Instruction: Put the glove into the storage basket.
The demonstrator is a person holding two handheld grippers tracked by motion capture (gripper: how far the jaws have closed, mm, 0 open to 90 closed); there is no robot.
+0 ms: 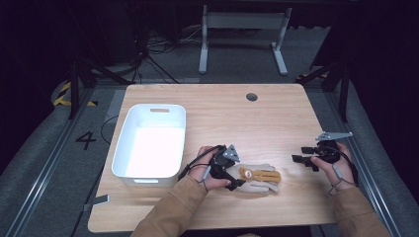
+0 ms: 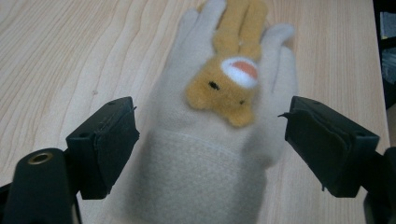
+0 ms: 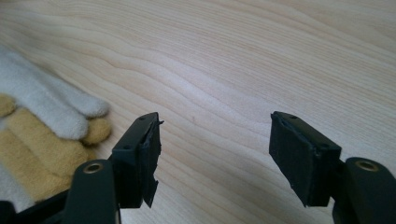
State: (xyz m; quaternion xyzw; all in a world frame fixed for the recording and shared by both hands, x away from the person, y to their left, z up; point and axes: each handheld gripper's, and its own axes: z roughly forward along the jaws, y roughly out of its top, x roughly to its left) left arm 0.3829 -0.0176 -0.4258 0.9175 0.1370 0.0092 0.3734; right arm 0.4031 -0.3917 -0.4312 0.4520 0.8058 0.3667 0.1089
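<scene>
Left gripper [image 2: 208,140] was spread wide, straddling the glove [image 2: 219,140] cuff near the table's [image 1: 276,118] front edge. Right gripper [image 3: 215,149] hung released, grasping nothing. Best to lower, centre the cuff between the 2 jaws, then pinch.

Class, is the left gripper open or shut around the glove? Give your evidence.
Open. In the left gripper view, the left gripper has its jaws apart either side of the glove cuff, not pressing it.
</scene>
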